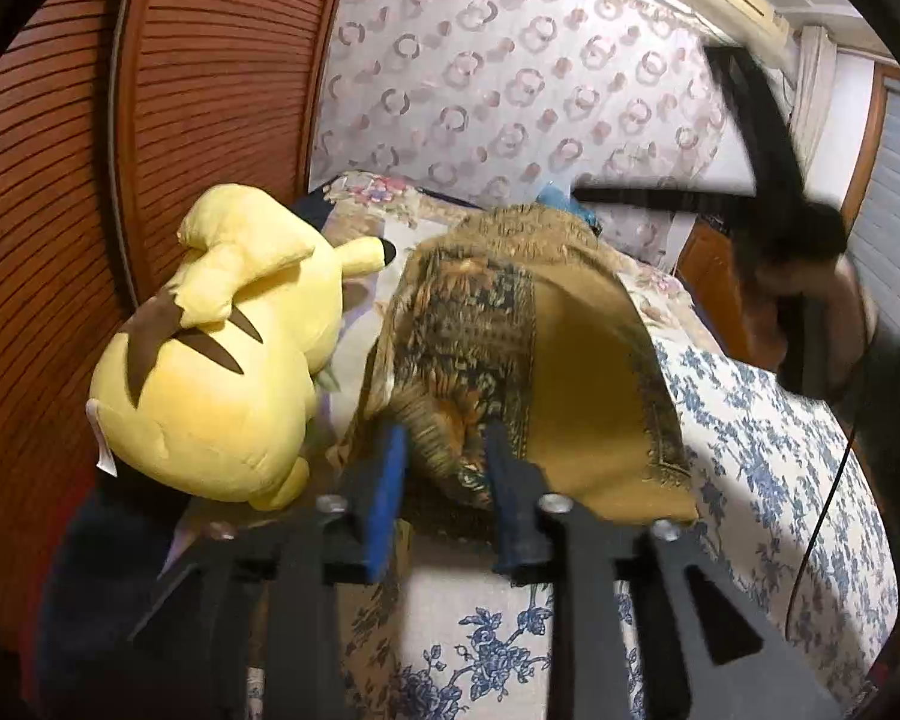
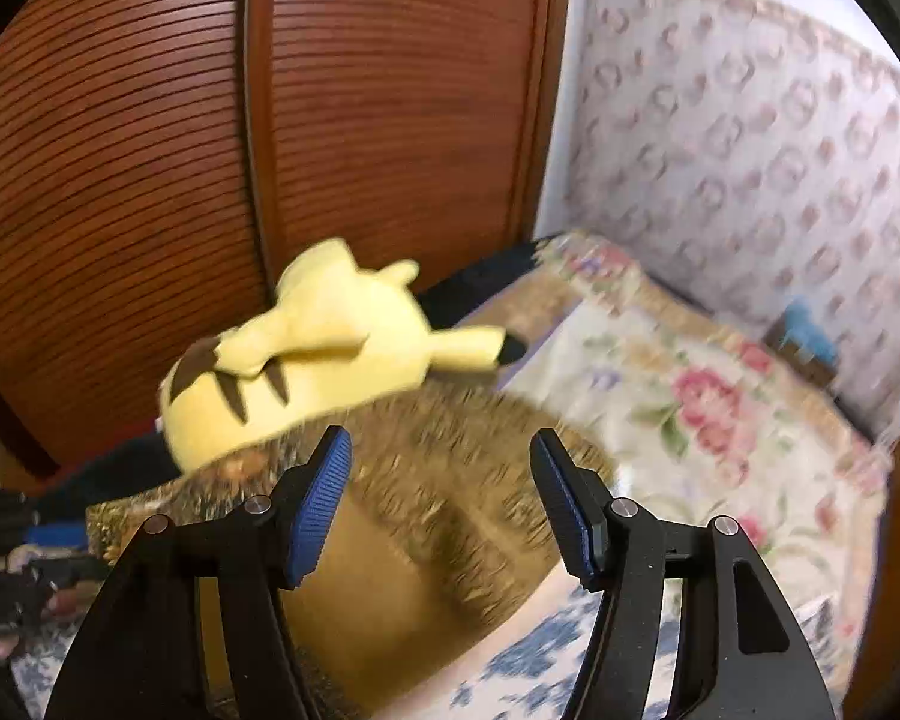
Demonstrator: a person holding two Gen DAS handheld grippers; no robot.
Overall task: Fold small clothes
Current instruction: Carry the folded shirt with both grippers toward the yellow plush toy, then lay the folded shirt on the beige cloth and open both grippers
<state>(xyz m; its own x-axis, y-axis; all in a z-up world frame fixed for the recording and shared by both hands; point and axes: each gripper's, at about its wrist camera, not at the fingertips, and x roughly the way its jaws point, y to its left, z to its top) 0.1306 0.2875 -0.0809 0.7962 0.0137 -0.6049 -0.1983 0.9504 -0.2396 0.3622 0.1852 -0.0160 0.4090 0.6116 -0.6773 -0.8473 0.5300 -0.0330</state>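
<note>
A mustard-brown patterned cloth [image 1: 576,372] with a fringed edge lies partly folded on the blue-flowered bed sheet [image 1: 768,450]. My left gripper [image 1: 447,474] sits low at the cloth's near edge. A bunched fold of the cloth lies between its blue pads [image 1: 387,480], and the jaws stand a little apart without pressing it. My right gripper [image 2: 444,450] hovers over the cloth [image 2: 426,510] with its jaws wide and nothing held. In the left wrist view its blurred black fingers [image 1: 660,199] show at the right, held by a hand [image 1: 822,294].
A yellow plush toy [image 1: 222,360] lies at the cloth's left, against the louvred wooden wardrobe doors [image 1: 210,90]. A rose-patterned blanket [image 2: 690,396] covers the far bed. Patterned wallpaper [image 1: 510,72] is behind. Dark clutter [image 2: 18,570] sits at the left bed edge.
</note>
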